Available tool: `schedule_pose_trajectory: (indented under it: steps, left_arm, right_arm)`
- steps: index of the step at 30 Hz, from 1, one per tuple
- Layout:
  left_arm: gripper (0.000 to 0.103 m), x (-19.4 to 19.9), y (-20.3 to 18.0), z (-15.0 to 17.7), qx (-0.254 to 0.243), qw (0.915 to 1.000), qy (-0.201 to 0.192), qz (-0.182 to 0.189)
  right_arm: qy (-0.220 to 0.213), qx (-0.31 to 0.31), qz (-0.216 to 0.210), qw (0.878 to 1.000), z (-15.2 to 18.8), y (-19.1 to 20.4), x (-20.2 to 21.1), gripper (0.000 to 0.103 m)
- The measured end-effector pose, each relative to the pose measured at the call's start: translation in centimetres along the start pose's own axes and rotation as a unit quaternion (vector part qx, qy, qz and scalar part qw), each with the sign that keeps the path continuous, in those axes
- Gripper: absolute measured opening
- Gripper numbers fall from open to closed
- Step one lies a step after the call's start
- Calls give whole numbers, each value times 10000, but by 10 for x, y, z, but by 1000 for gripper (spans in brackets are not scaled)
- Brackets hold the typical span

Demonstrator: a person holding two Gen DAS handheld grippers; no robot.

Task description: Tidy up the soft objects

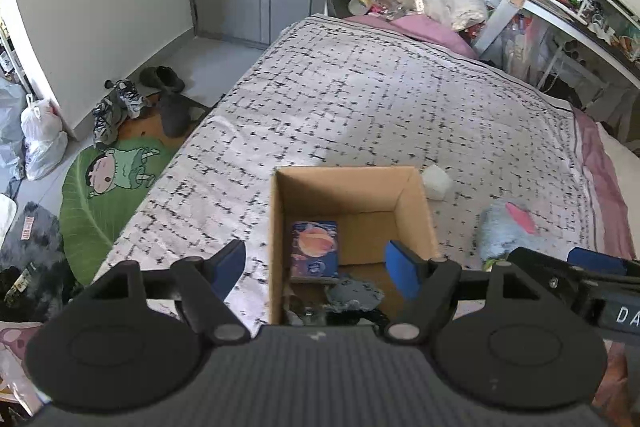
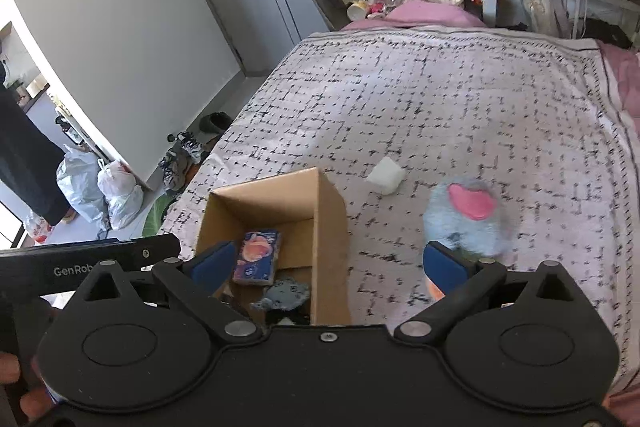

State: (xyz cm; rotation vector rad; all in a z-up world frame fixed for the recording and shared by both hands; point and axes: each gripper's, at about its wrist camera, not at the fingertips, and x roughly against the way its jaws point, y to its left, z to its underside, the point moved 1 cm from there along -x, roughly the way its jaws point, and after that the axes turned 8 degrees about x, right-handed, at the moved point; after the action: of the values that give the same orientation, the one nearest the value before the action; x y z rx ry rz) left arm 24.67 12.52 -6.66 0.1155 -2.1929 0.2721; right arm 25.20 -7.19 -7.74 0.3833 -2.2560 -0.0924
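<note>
- Left hand-held gripper (image 1: 316, 269) wide, empty, over cardboard box (image 1: 416, 211) on bed (image 1: 360, 99).
- Right hand-held gripper (image 2: 328, 263) wide, empty.
- Blue plush toy (image 2: 464, 215) at two o'clock of box, white soft block (image 2: 385, 175) at one.
- Best next: straddle plush, close gently, lift clear of box wall.

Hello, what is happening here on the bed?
A person is sorting soft things into an open brown cardboard box on the bed. Both claws, left and right, are open and empty. The box already holds a small blue packet; a fluffy blue-and-pink plush toy and white foam block remain outside.
</note>
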Motion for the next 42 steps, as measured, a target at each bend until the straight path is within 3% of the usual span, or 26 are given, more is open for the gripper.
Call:
schedule_pose_trajectory:
  steps: [24, 32, 42]
  left_arm:
    - [76, -3, -106, 25, -385, 9989, 35, 247]
    - [75, -24, -137, 33, -607, 9979, 26, 237]
    - [66, -58, -159, 41, -698, 9966, 204, 392]
  right_arm:
    - [-105, -314, 208, 9992, 21, -122, 25, 102]
    - [-76, -321, 98, 9994, 31, -142, 7, 87]
    - [50, -440, -135, 9989, 35, -157, -14, 71]
